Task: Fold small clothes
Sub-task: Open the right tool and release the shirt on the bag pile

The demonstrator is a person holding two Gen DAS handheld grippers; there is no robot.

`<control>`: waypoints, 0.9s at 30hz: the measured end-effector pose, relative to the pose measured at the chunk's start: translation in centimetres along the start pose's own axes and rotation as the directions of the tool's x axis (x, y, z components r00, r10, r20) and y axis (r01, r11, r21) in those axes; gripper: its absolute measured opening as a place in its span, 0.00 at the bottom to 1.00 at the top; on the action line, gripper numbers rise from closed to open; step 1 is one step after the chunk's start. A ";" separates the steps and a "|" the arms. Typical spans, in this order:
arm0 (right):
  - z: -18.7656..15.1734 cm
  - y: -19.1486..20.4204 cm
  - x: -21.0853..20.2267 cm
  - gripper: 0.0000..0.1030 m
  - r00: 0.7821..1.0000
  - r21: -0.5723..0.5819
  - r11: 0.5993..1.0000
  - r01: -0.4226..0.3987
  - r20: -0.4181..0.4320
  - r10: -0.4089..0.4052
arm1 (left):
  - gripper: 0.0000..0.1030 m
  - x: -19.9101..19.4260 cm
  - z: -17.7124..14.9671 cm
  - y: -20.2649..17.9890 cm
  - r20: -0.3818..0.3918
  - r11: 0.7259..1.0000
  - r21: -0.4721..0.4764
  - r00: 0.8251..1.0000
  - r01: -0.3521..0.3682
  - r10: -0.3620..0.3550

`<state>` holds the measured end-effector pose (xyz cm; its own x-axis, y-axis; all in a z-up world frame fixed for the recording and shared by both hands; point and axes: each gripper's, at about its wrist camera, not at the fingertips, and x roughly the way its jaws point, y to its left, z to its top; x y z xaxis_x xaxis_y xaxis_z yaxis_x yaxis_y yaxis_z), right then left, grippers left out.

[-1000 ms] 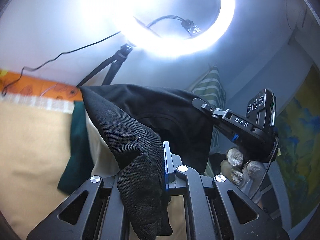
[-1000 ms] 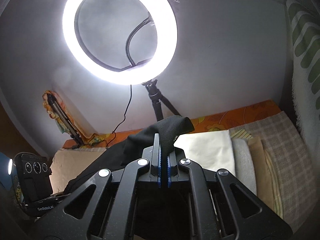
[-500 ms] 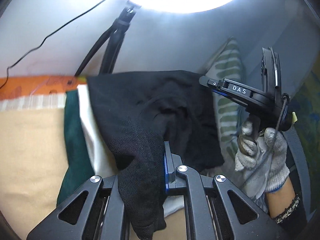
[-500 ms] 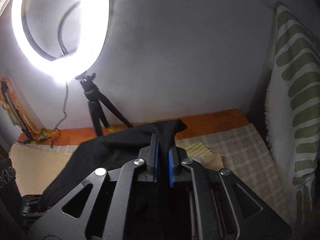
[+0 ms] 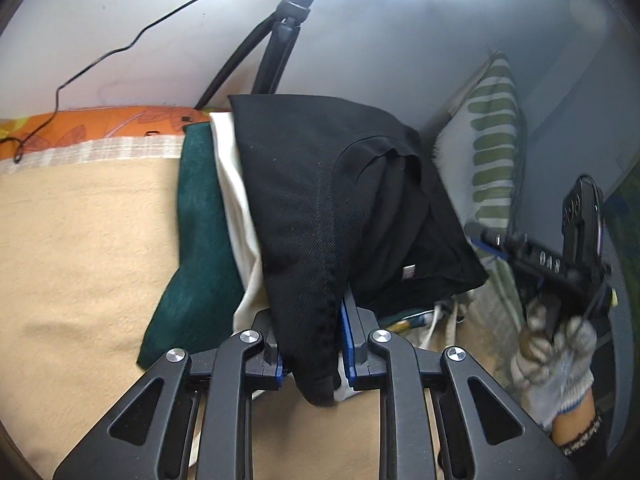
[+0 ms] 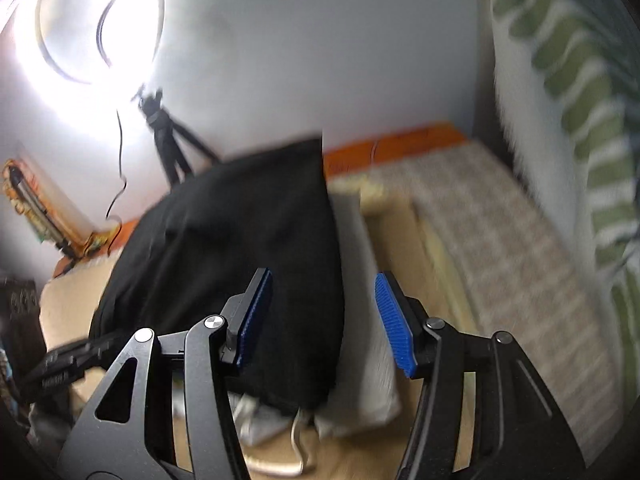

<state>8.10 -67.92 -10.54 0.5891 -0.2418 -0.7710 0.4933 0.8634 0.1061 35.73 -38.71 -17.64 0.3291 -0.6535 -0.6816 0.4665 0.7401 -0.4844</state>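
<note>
A folded black garment (image 5: 328, 200) lies on top of a stack of folded clothes, over a cream piece (image 5: 236, 208) and a dark green piece (image 5: 198, 216). My left gripper (image 5: 312, 356) has its blue pads closed on the garment's near corner, which hangs down between them. In the right wrist view the black garment (image 6: 256, 264) lies flat and my right gripper (image 6: 324, 320) is open just above it, holding nothing. The right gripper also shows in the left wrist view (image 5: 552, 256), held by a gloved hand to the right of the stack.
A beige blanket (image 5: 80, 260) covers the bed. A ring light on a tripod (image 5: 280, 44) stands at the wall behind the stack. A green-striped pillow (image 5: 488, 148) leans at the right. Folded checked cloths (image 6: 500, 248) lie right of the stack.
The garment has come down from the air onto the stack. My right gripper has opened, let go of its corner and drawn away to the right. My left gripper still grips its corner.
</note>
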 end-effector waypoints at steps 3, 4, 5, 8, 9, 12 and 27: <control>-1.8 1.2 0.7 0.47 0.995 -0.096 0.993 0.075 -0.052 -0.081 | 0.25 0.2 -0.2 -0.5 0.002 0.998 0.028 0.999 -0.054 0.054; -2.5 1.4 1.2 0.43 0.988 -0.138 0.984 0.116 -0.084 -0.128 | 0.29 0.1 -0.4 -0.7 0.002 0.997 0.037 0.998 -0.068 0.068; -2.7 1.4 1.4 0.41 0.983 -0.151 0.979 0.138 -0.102 -0.154 | 0.31 0.0 -0.5 -0.9 0.001 0.996 0.042 0.997 -0.080 0.081; -3.2 1.1 0.9 0.41 0.972 -0.149 0.971 0.187 -0.114 -0.204 | 0.33 -0.4 -0.8 -1.0 -0.003 0.993 0.047 0.994 -0.106 0.106; -3.3 1.0 0.4 0.41 0.972 -0.140 0.972 0.190 -0.110 -0.206 | 0.33 -0.7 -1.0 -1.1 -0.002 0.992 0.051 0.993 -0.114 0.114; -3.3 1.1 -1.1 0.42 0.977 -0.133 0.973 0.187 -0.080 -0.199 | 0.36 -1.4 -1.2 -1.4 0.005 0.987 0.076 0.989 -0.145 0.145; -3.1 5.8 -9.6 0.53 0.978 -0.115 0.974 0.197 0.087 -0.188 | 0.54 -9.2 -2.3 -3.4 0.116 0.967 0.158 0.976 -0.199 0.182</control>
<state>3.36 -59.20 -4.48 0.5396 -0.4375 -0.7193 0.5229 0.8438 -0.1209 29.23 -34.80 -10.97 0.5015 -0.5215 -0.6903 0.5155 0.8209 -0.2457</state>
